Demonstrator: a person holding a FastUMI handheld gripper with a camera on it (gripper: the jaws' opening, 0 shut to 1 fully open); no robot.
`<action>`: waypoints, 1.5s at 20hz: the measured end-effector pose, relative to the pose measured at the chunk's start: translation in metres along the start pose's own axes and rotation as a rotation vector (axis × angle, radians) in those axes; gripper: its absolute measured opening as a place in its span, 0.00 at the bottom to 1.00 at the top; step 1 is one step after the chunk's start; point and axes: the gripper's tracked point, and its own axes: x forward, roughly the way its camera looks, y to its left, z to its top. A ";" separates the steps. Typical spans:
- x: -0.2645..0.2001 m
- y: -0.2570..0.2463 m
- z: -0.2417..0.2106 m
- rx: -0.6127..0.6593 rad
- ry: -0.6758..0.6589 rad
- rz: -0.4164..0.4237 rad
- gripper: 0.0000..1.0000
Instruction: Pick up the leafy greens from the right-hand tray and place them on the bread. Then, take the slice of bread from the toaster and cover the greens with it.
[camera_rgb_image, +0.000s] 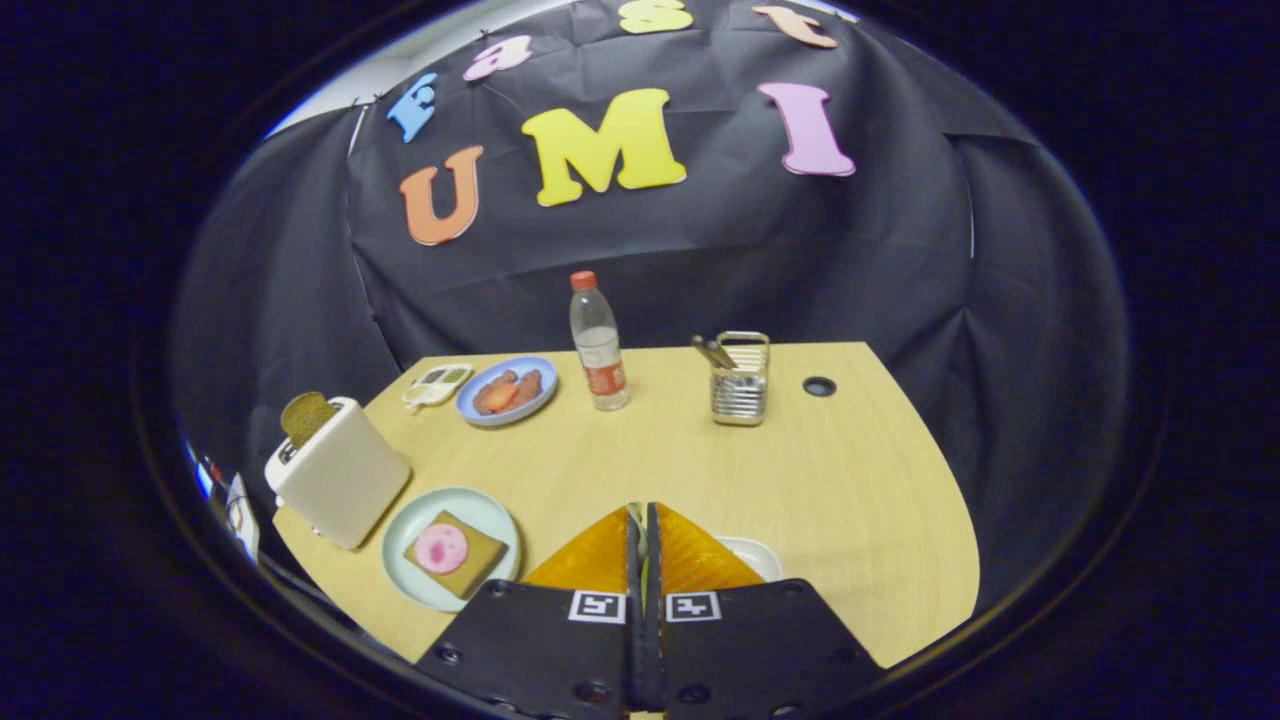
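Observation:
My gripper (641, 512) hangs over the near middle of the table, its orange fingers (598, 560) pressed together. A thin pale-green sliver of the leafy greens (634, 513) shows in the seam at the fingertips; most of it is hidden. Just behind the right finger peeks the rim of the white tray (756, 556). To the left of the fingers a pale green plate (404, 530) holds a bread slice (478, 562) topped with a pink round slice (441, 548). Further left stands a white toaster (340, 478) with a brown bread slice (305, 415) sticking out of its slot.
Beyond the fingers stand a clear bottle with a red cap (598, 345) and a metal utensil holder (740, 388). A blue plate of food (507, 391) and a small white dish (437, 384) sit at the far left. A round hole (819, 386) marks the far right of the wooden table (860, 500).

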 end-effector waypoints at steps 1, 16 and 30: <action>-0.003 0.016 0.008 -0.013 -0.010 0.012 0.00; 0.051 0.278 -0.023 0.115 0.086 0.265 0.00; 0.117 0.174 -0.095 0.022 0.161 0.027 0.00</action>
